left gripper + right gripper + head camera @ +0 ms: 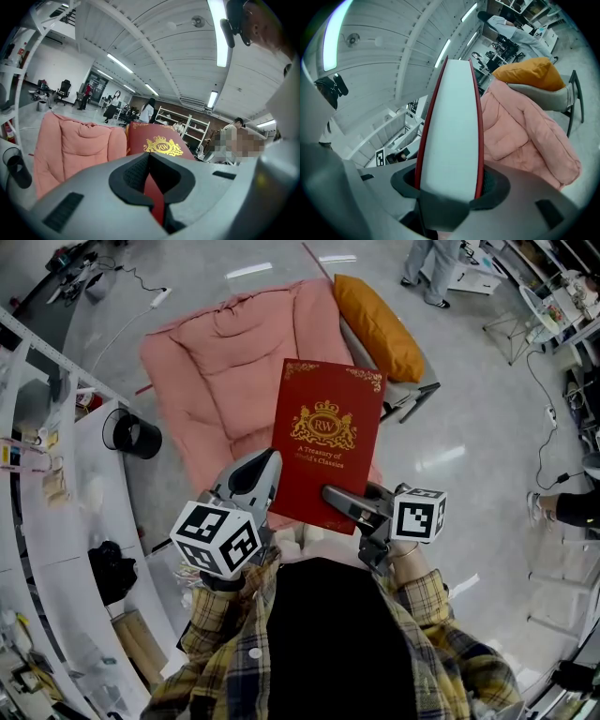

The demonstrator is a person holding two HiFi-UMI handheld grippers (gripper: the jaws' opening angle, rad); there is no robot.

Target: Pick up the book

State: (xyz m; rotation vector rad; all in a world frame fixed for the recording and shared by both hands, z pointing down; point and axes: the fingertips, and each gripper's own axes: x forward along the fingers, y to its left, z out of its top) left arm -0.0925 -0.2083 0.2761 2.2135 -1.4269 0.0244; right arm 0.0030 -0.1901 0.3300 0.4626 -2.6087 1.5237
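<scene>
Book [323, 442] held over pink cushion [220, 362]: left gripper [270, 474] clamps its near-left edge, right gripper [339, 500] grips across its thickness, near-right.

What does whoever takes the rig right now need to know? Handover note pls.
Left gripper: shut on the book at its near left corner, with a thin red edge between the pads.
Right gripper: shut on the near right edge, across the full page block.
Book: cover up, held in the air over the pink cushion.
Done: the book is picked up.
Left: probably nothing; hold both grips.
</scene>
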